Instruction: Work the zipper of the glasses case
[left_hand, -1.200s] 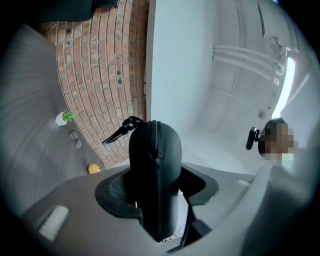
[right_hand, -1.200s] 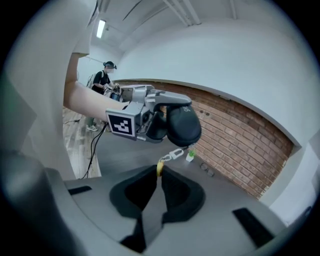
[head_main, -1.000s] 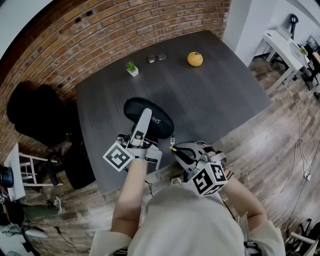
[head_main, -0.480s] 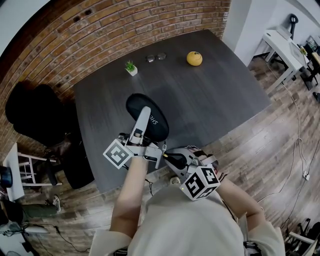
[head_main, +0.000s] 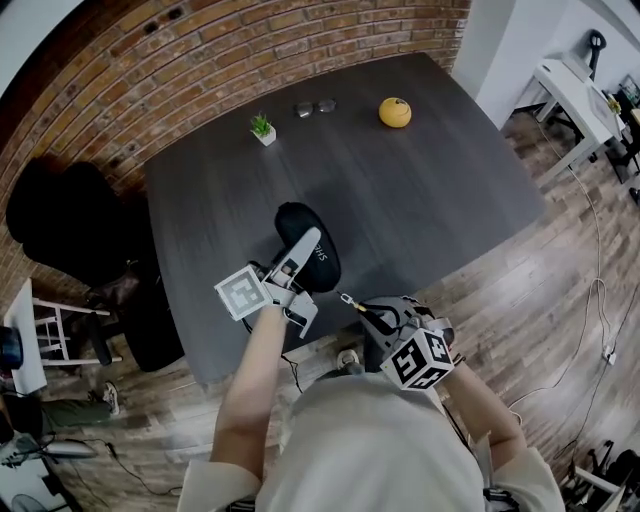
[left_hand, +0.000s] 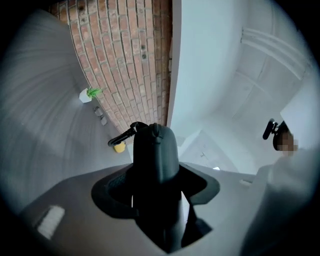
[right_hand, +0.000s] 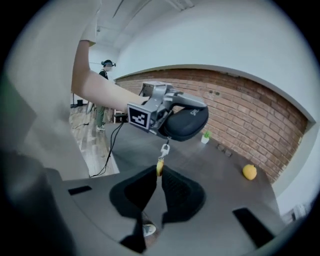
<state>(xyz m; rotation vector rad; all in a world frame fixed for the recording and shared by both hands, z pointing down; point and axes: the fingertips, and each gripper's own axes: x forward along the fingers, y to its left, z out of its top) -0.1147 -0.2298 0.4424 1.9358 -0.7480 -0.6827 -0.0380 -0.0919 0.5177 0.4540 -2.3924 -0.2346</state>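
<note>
Left gripper (head_main: 306, 248) has the black case (head_main: 293, 220) clamped between its jaws. The jaws are easing apart right now, but the case is sitting snug in there and the pads are on it. From the right gripper view the case looks lifted clear of the table (head_main: 420, 200), hanging over the table's near part, not far in from the edge closest to the person.

Right gripper (right_hand: 159, 174) is off the table's near edge, jaws pressed together and pinching the little yellow tab at the end of the zipper pull (right_hand: 163, 150). The pull runs in a straight line from the underside of the case down to those jaws, with a small metal clip in the middle.

Over on the table's far side there's a tiny potted plant (head_main: 263, 128), a pair of glasses (head_main: 315, 106) and an orange (head_main: 395, 112), all in a loose row and well apart from the case.
</note>
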